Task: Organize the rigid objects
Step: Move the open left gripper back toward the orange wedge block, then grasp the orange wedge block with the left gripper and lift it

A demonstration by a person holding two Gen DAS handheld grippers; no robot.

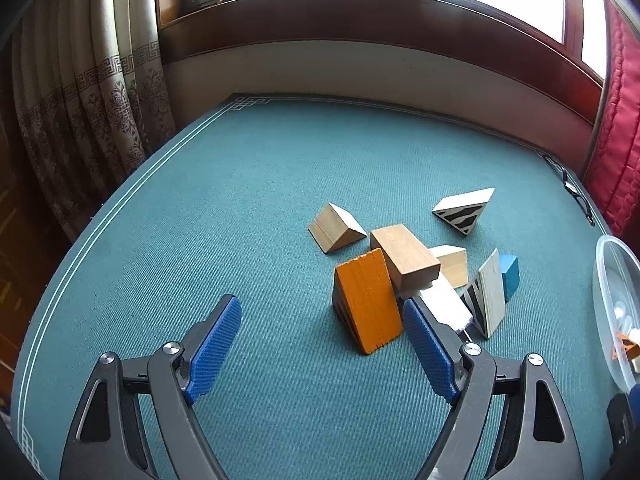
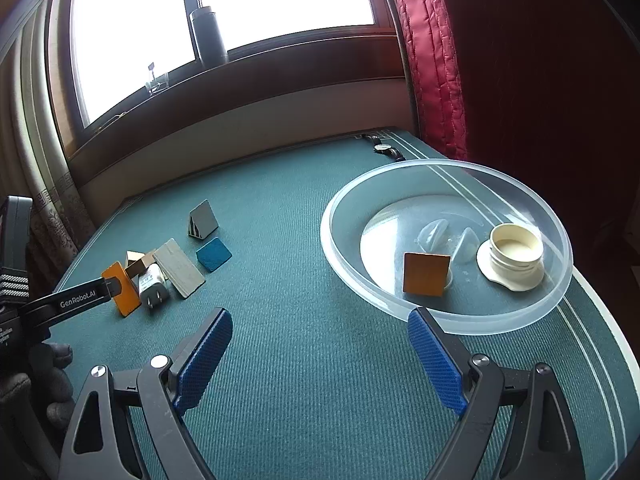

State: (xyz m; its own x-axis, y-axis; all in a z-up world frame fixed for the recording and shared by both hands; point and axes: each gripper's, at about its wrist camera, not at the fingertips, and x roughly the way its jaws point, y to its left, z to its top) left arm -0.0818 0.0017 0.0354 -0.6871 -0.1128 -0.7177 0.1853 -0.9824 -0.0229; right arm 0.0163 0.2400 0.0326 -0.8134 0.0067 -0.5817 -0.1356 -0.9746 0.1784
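Note:
A heap of wooden blocks lies on the teal table. In the left wrist view an orange wedge (image 1: 368, 300) leans in front, with a tan block (image 1: 404, 256), a white charger (image 1: 448, 304), a striped wedge (image 1: 486, 296) and a blue block (image 1: 510, 276) behind. My left gripper (image 1: 322, 316) is open just short of the orange wedge, its right finger beside it, nothing between the pads. In the right wrist view my right gripper (image 2: 320, 330) stands open over bare cloth, just before the clear bowl (image 2: 352, 280). The bowl holds an orange block (image 2: 426, 274) and a white jar (image 2: 514, 256).
A lone tan wedge (image 1: 336, 228) and a zebra-striped wedge (image 1: 464, 210) lie apart from the heap. A wristwatch (image 2: 386, 148) lies at the far table corner. A red quilted curtain (image 2: 432, 60) hangs at the right, a patterned curtain (image 1: 92, 120) at the left. A window sill runs behind.

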